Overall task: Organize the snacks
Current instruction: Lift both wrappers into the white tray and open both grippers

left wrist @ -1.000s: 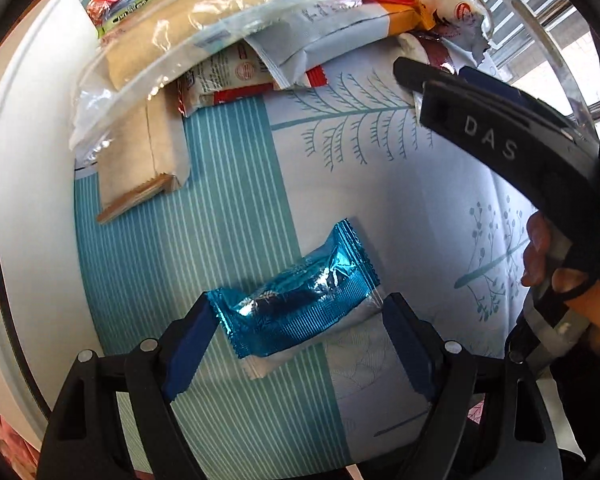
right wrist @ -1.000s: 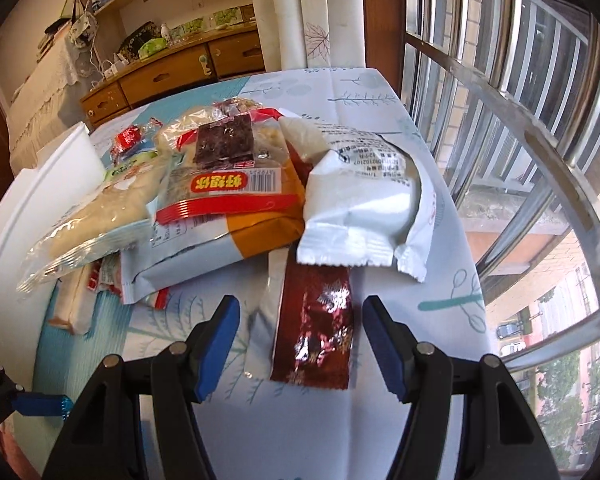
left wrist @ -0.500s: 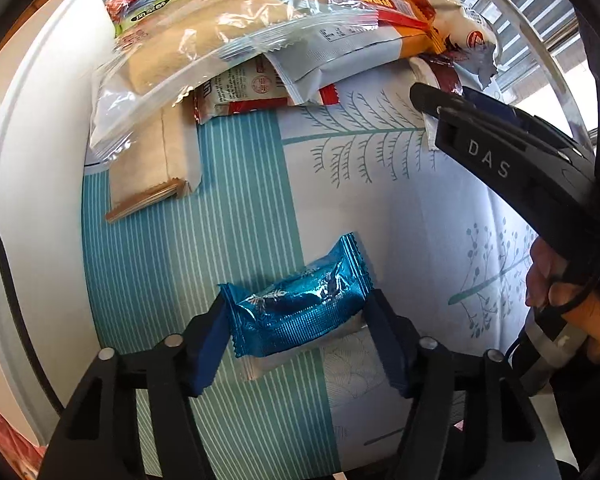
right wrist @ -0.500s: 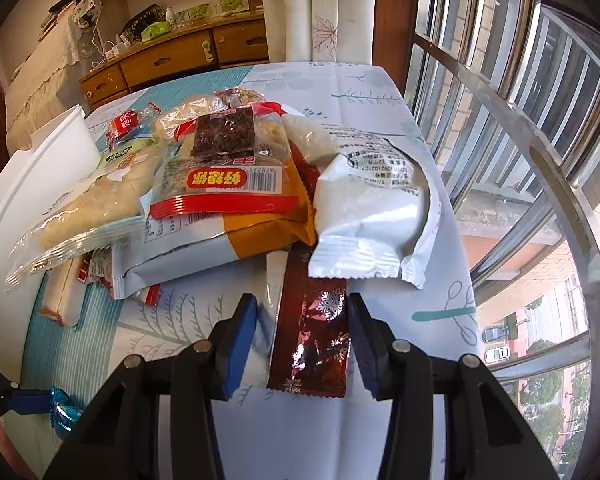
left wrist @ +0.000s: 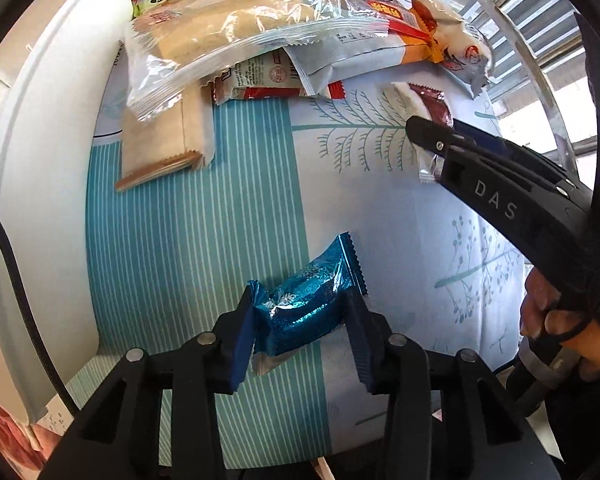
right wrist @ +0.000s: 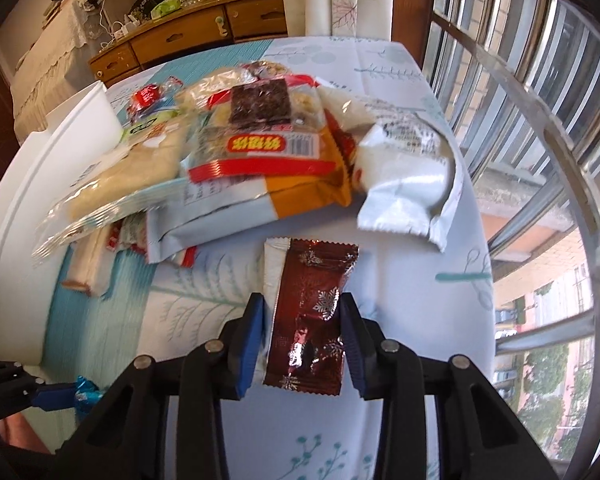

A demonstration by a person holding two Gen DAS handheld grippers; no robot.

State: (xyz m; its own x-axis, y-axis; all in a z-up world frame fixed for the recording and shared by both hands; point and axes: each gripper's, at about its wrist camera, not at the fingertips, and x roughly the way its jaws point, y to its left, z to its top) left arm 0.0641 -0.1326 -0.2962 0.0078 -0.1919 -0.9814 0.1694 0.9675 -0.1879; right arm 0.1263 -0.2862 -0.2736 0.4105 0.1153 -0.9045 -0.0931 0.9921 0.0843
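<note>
Gripping both packets at once, you are at the squeeze-and-lift stage, so keep each hold square before raising anything. Nearest you, your left claw has just been closing and its blue pads now press the ends of the shiny blue foil candy packet, which lies on the striped part of the patterned cloth on the worktop. The wrapper is crinkly and slippery, so pinch the padded body, not the flat sealed fins. Your right claw has also been closing and is clamped nearly as tight as it goes on the sides of the dark red foil snack packet with snowflakes, to the right and a little farther out. Lift it straight up so its far end clears the white pouch just beyond. Farther still sits the heap of mixed snack bags; to its left stands the white bin, probably the place for both.
</note>
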